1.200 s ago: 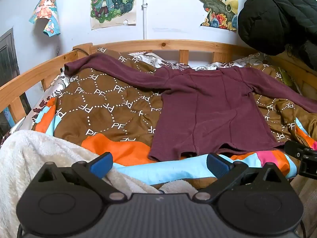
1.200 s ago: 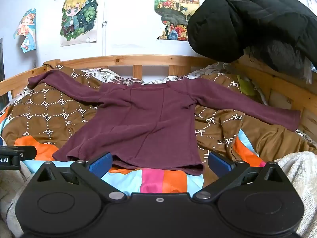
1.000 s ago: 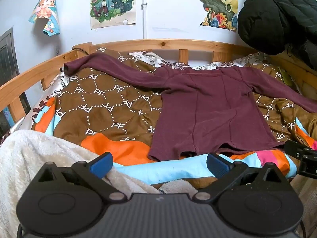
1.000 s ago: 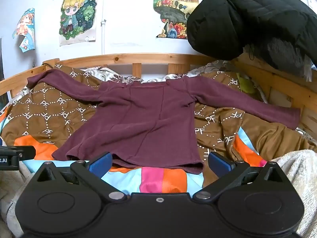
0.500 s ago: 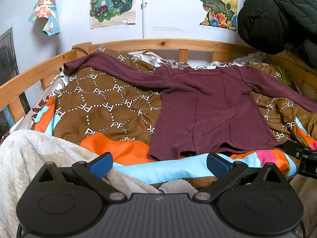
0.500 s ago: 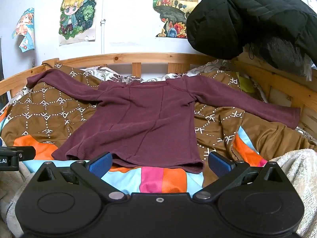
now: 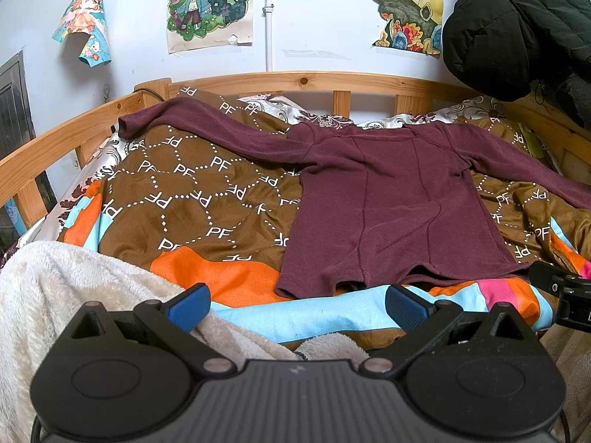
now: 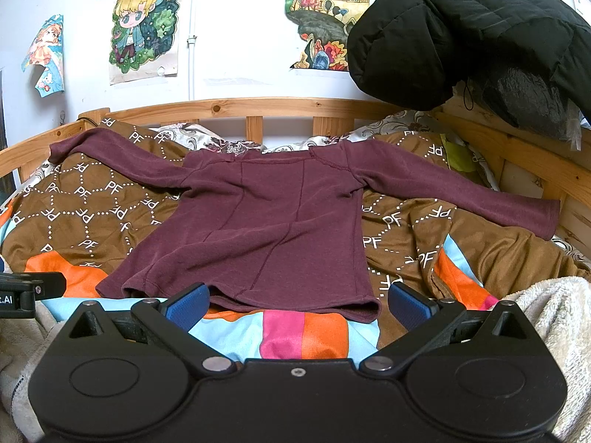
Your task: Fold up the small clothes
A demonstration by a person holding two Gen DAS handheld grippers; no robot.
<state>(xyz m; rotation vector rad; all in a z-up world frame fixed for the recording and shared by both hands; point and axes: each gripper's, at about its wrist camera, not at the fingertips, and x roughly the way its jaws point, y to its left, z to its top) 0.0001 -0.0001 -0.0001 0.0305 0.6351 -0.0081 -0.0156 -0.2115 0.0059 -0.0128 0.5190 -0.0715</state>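
A maroon long-sleeved top (image 7: 391,206) lies flat on the bed, both sleeves spread out to the sides, hem toward me; it also shows in the right wrist view (image 8: 266,229). My left gripper (image 7: 297,306) is open and empty, held just short of the hem's left corner. My right gripper (image 8: 297,304) is open and empty, its jaws wide apart just short of the hem's right part. Each gripper shows at the edge of the other's view: the right one (image 7: 561,291) and the left one (image 8: 26,289).
A brown patterned quilt (image 7: 192,192) with orange, blue and pink patches covers the bed. A cream fleece blanket (image 7: 74,295) lies at the near edge. A wooden rail (image 8: 258,105) runs around the bed. A black puffer jacket (image 8: 480,33) hangs at the upper right.
Almost nothing has changed; both grippers stay open in the same place, with only a slight drift of the views.
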